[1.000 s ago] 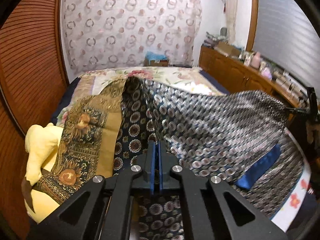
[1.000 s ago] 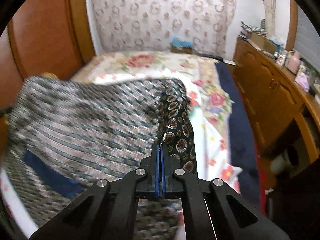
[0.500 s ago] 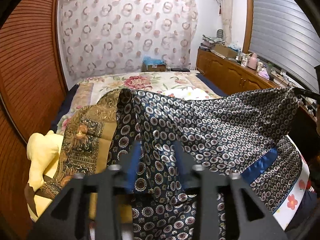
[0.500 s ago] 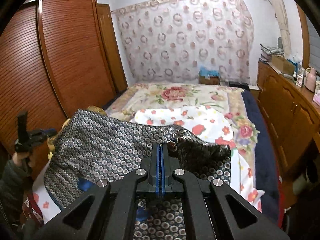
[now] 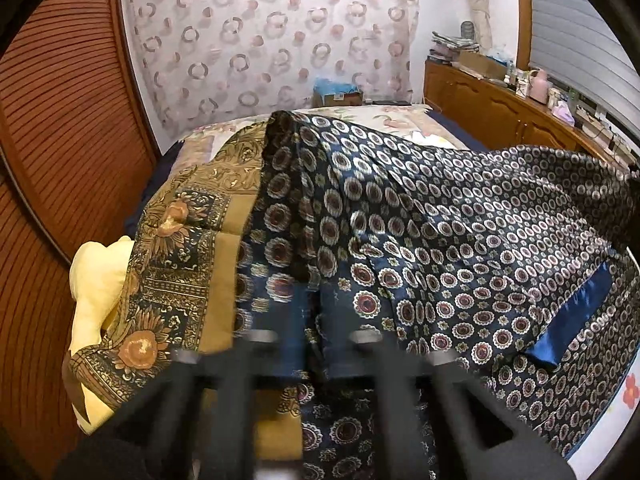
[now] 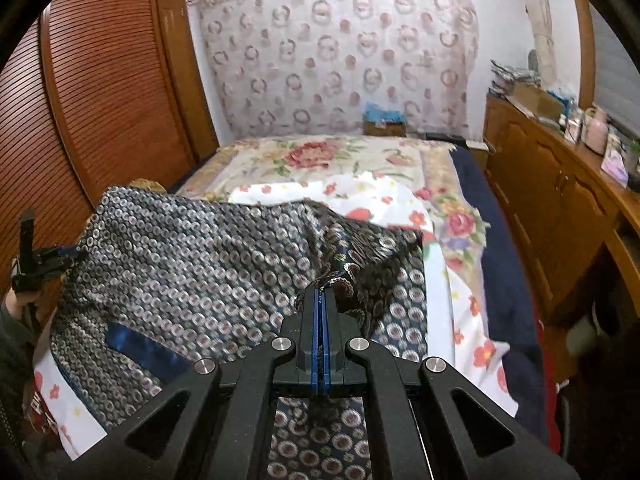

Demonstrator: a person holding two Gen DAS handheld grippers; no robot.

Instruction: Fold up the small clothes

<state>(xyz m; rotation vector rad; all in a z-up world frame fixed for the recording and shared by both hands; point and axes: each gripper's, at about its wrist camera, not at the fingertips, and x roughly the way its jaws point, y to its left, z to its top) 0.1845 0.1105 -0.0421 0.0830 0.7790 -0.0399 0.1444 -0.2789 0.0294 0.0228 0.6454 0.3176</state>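
Evidently the garment is mid-fold: a dark blue patterned cloth (image 6: 208, 264), printed with small rings and bearing a plain blue band, is stretched in the air above the bed (image 6: 328, 160) between the two tools. The right tool (image 6: 321, 294) is fully closed, pinching a bunched corner of the cloth at the near right. The left tool (image 5: 314, 308) is blurred in its own view; its jaws are closing, cloth lies between them, and from the right wrist view it appears clamped on the far left corner, so I judge it has hold again.

With both corners taken, the next move looks to be carrying one edge over onto the other, or laying the cloth flat on the bed first. That calls for both tools moving together with the span kept taut, so the slippery fabric neither sags nor slides out.

Around the work: a gold-brown patterned cloth (image 5: 180, 248) and a yellow cloth (image 5: 96, 280) lie at the near left, partly under the blue one, and could be dragged along. A white floral sheet (image 6: 460, 304) covers the bed on the right. Wooden louvred doors (image 6: 112, 92) stand close on the left, a sideboard (image 6: 560, 200) on the right.
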